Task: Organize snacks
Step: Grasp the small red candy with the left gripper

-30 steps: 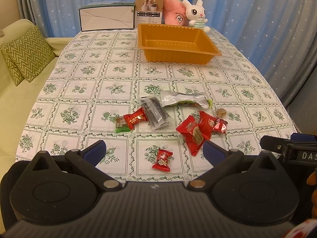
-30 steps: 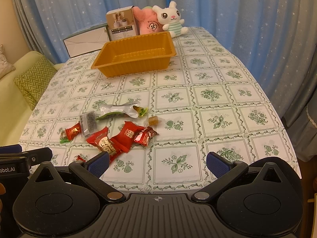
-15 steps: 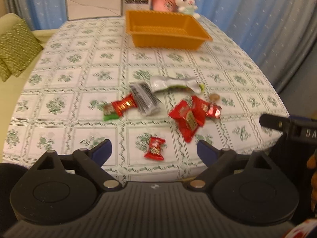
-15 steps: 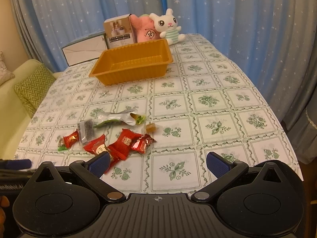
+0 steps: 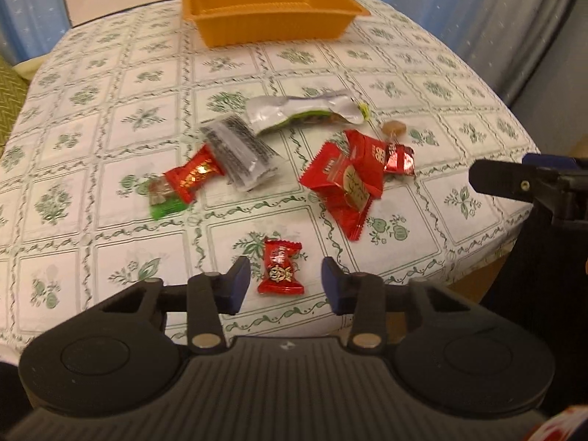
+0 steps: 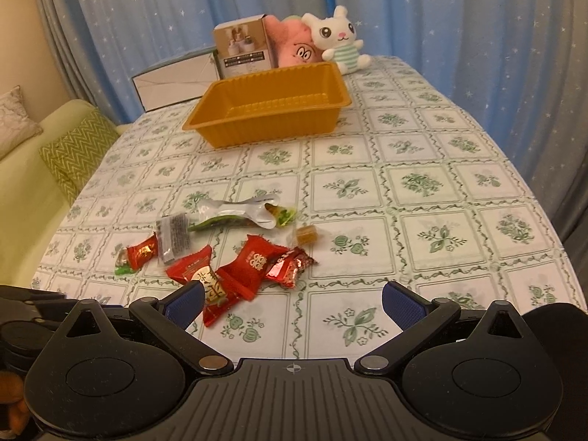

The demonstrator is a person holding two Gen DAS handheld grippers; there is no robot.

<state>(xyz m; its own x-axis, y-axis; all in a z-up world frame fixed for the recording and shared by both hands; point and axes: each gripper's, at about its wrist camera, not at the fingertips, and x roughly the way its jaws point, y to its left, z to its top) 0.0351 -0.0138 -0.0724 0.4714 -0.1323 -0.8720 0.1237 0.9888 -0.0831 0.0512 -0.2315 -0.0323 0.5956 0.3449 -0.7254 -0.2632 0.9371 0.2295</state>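
Note:
Several wrapped snacks lie on the patterned tablecloth (image 5: 92, 154). My left gripper (image 5: 286, 286) is open, its fingers on either side of a small red candy (image 5: 280, 267) near the front edge, not touching it. Beyond lie large red packets (image 5: 345, 180), a small red and green candy (image 5: 183, 180), a grey packet (image 5: 239, 150) and a silver-green pouch (image 5: 305, 114). An empty orange tray (image 5: 272, 7) stands at the far end; it also shows in the right wrist view (image 6: 272, 104). My right gripper (image 6: 292, 303) is open and empty above the front edge, beside the red packets (image 6: 235, 272).
A white box (image 6: 172, 81), a product carton (image 6: 246, 47) and two plush toys (image 6: 330, 42) stand behind the tray. A sofa with a green cushion (image 6: 70, 150) is left of the table. Blue curtains hang behind. The right gripper's finger shows in the left view (image 5: 514, 183).
My left gripper has moved forward and down towards the small red candy, and its fingers have narrowed around it. My right gripper has shifted slightly and stays open.

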